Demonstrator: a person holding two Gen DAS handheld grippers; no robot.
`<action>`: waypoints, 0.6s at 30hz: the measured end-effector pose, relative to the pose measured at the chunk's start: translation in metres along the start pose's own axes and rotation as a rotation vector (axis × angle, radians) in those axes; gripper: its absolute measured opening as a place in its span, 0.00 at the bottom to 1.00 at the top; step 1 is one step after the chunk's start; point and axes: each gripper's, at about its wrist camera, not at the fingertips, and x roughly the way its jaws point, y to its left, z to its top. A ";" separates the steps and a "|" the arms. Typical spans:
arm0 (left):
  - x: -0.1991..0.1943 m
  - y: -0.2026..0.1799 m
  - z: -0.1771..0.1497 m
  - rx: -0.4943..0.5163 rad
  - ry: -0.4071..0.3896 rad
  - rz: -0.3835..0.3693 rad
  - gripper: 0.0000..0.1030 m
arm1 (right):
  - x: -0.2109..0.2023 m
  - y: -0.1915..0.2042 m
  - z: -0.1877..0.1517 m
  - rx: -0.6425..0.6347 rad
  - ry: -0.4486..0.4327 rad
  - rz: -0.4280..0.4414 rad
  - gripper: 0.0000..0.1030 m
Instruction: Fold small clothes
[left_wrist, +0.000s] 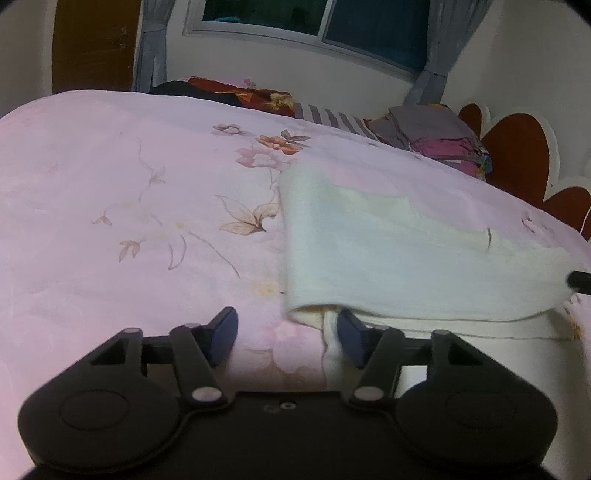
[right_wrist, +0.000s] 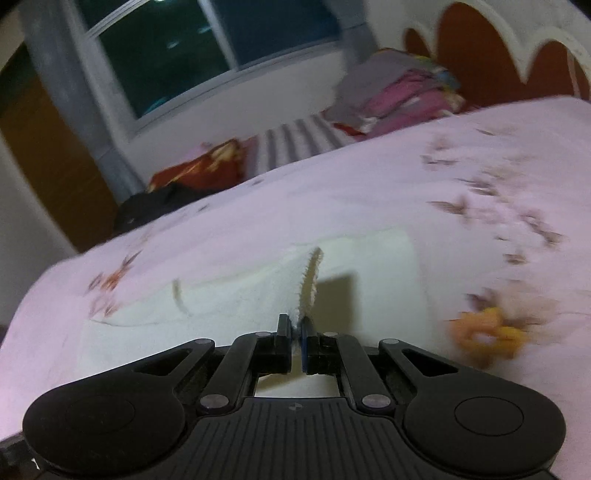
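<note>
— Cream terry, one item: the small garment (left_wrist: 388, 251) lies on the bed (left_wrist: 110, 184), partly doubled over on the pink floral sheet, near the foot edge closest to us.

— Handling, as we judge it?

— Light, limp, no stiffness of its own. It should drape and sag from any single hold. The nap looks grippy, not slick. Nothing fragile.

— Holds entered so far?

— The right gripper (right_wrist: 295, 326) has its jaws closed tight on a pinched-up ridge of the cloth, fringe edge standing above the pads. The left gripper (left_wrist: 286, 330) stands with jaws apart and nothing between them, its right finger (left_wrist: 349, 332) just at the near left corner of the fold.

— Recommended purchase?

— We would take that free corner at the hem, both layers together, so the edge stays level with the right-hand pinch.
</note>
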 end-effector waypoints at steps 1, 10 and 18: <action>0.001 0.000 -0.001 0.008 0.000 0.000 0.56 | -0.003 -0.009 0.001 -0.002 0.003 -0.015 0.04; 0.001 0.001 0.002 0.032 0.018 -0.005 0.51 | -0.015 -0.028 -0.001 -0.015 -0.016 -0.062 0.04; 0.001 0.003 0.002 0.038 0.023 -0.008 0.49 | -0.011 -0.038 -0.008 -0.003 0.009 -0.074 0.04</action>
